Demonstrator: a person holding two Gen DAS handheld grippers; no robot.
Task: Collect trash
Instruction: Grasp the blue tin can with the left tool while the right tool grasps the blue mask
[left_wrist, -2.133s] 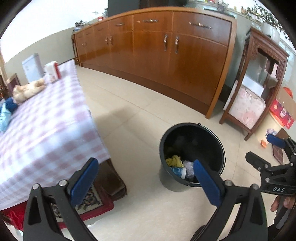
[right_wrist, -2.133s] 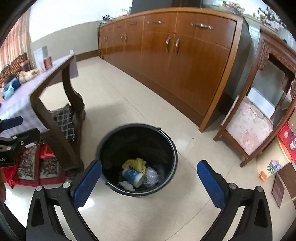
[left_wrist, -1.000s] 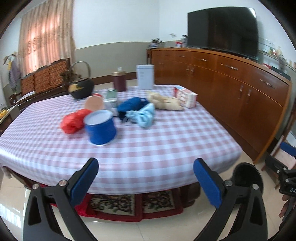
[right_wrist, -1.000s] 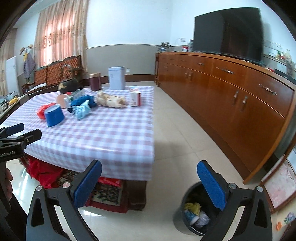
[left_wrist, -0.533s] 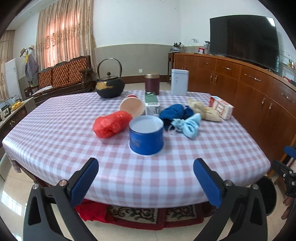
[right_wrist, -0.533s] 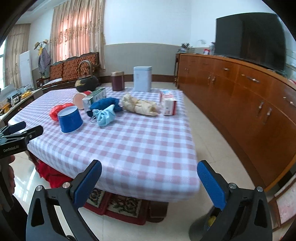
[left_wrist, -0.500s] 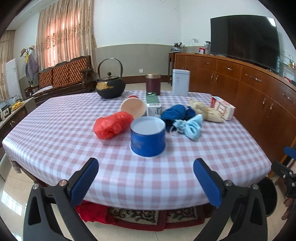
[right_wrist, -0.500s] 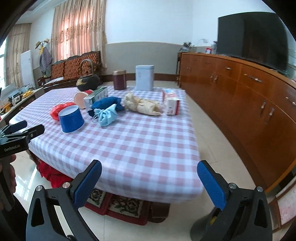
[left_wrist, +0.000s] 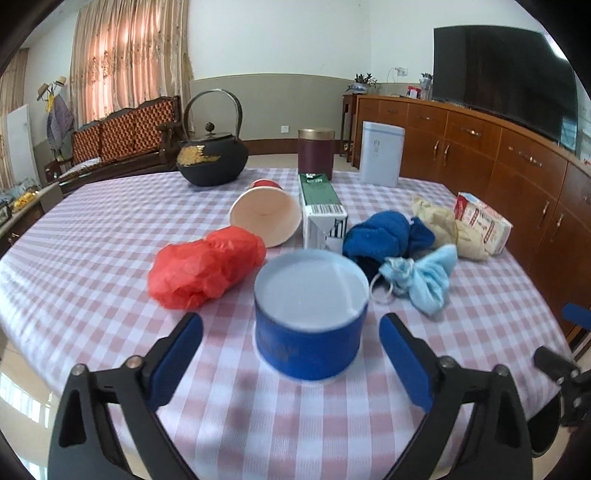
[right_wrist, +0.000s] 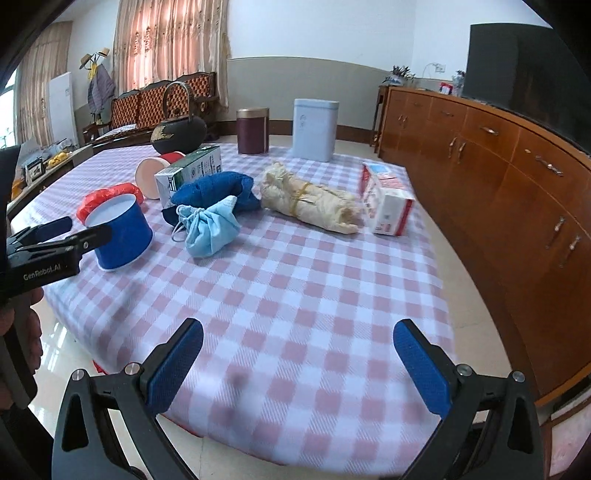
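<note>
On the checked table (left_wrist: 92, 236), directly before our left gripper (left_wrist: 291, 343), stands the blue cup (left_wrist: 310, 317), upside down with its white bottom up. Half a second ago this cup was farther from us; now the wide-spread jaws stand on both sides of it but do not touch it, so we judge the grasp is near. Behind the cup, to its left, lies the red plastic bag (left_wrist: 203, 269); behind it to the right lie the dark blue cloth (left_wrist: 384, 232) and the light blue mask (left_wrist: 424, 280). Farther behind are the paper cup (left_wrist: 266, 218) on its side and the milk carton (left_wrist: 321, 210). Our right gripper (right_wrist: 295, 362), also open and empty, hovers over the bare cloth to the right of the cup. Earlier we looked into the bin; it shows now only as a dark edge.
</note>
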